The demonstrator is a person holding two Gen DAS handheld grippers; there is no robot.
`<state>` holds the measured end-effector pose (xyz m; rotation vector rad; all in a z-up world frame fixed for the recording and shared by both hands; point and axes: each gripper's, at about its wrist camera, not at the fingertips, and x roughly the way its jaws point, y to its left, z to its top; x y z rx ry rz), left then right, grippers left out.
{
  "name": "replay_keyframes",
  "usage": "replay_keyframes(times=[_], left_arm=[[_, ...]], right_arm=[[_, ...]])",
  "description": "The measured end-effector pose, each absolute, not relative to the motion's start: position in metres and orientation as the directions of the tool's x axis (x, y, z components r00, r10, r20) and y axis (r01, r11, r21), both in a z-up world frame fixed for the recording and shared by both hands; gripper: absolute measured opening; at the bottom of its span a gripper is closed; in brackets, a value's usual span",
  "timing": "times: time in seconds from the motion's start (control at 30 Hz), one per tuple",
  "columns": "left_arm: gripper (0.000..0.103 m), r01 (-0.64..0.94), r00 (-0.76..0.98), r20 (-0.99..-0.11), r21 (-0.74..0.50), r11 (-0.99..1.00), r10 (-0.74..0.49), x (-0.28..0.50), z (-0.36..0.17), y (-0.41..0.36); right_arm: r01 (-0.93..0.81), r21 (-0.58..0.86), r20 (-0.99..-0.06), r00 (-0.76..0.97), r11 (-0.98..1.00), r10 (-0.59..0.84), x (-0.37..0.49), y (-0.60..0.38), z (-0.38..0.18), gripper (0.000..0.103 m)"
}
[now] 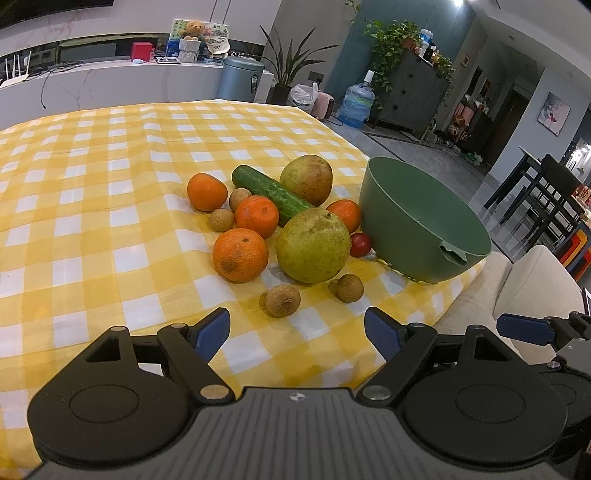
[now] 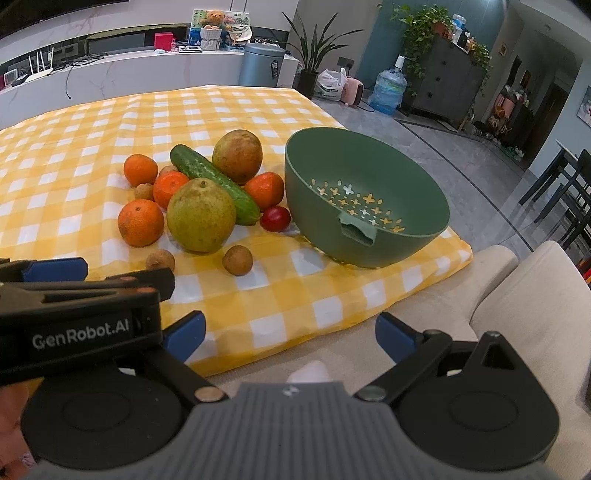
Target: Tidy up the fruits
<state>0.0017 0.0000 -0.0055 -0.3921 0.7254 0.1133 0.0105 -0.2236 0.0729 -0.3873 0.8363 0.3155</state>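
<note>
With both the left claw and right claw spread open and empty, the near pear, lying beside the green colander on the checked surface, appeared heavy, firm and smooth, best gripped across its widest girth.

— What stands beyond the far edge of the checked cloth?
— A grey bin, a potted plant, a water jug.
— And on the counter?
— A teddy bear.
</note>
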Motion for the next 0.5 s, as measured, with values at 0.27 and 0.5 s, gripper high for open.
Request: replay_keyframes(times=[0.27, 0.5], left_arm=[[0.097, -0.235, 0.744, -0.667, -0.308, 0.922, -0.034, 0.0012, -0.0054, 0.0002], [0.097, -0.237, 0.742, -0.669, -0.312, 0.92, -0.036, 0.0011, -0.006, 0.0024]], right_arm=[[-0.42, -0.202, -0.766, 0.63, 0.885, 0.124, 0.0099, -0.2226, 0.0738, 0.095], [-0.432, -0.196, -0.762, 0.632, 0.88, 0.141, 0.0098, -0.2217, 0.0723, 0.095]])
